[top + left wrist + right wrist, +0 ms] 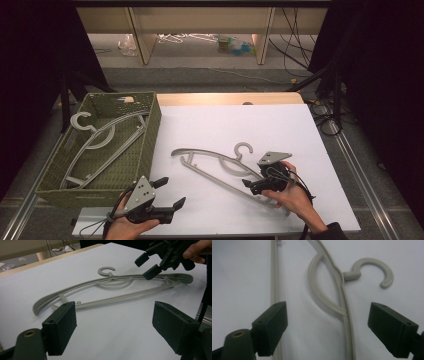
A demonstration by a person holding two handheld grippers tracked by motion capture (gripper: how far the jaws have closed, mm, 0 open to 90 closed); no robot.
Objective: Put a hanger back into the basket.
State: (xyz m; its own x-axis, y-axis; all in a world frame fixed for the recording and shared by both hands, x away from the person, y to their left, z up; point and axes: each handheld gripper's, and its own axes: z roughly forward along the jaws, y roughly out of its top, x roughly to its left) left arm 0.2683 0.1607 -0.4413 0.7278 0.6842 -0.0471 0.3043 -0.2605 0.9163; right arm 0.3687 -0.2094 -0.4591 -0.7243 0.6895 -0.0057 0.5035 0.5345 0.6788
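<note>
A grey plastic hanger [220,167] lies flat on the white tabletop, hook toward the far side. My right gripper [251,186] hovers over its right half, open. In the right gripper view the hanger's curved arm and hook neck [350,275] lie between the wide-apart jaws of the right gripper [332,327], whose pads do not touch it. My left gripper [170,192] is near the front edge, left of the hanger, open with nothing in it. The left gripper view has the left gripper [116,327] facing the hanger [41,304], with the right gripper [147,266] just over its far end.
A green woven basket [150,145] stands at the table's left and holds another grey hanger [100,140]. The table's front edge runs just under both hands. Cables trail on the floor to the right [325,120], beyond the table.
</note>
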